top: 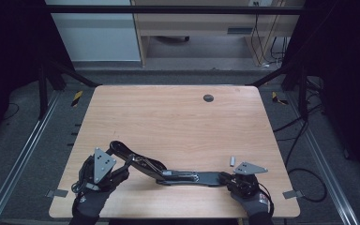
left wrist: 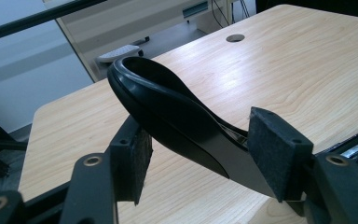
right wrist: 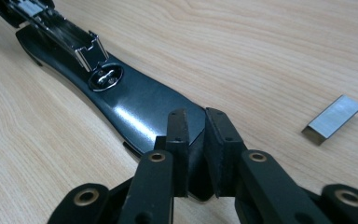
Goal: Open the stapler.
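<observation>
Stapler (top: 178, 174) lies swung open, staple strip (top: 232, 161) not loaded yet.
L gripper (left wrist: 205, 158) jaws spread round the top arm; R gripper (right wrist: 196, 140) jaws narrow round the base tip, pinch unclear.

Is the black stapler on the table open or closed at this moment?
Open. The stapler has its base flat on the table, its handle swung up and the metal staple channel exposed.

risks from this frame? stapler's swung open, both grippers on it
1. The left gripper has its pads apart around the stapler's raised top arm; unsupported, the arm may drop onto the magazine.
2. The right gripper has only a narrow gap over the tip of the base; the base may slide or pivot on the table.
3. The loose staple strip lies close by; a sweep of that gripper may knock it away.
</observation>
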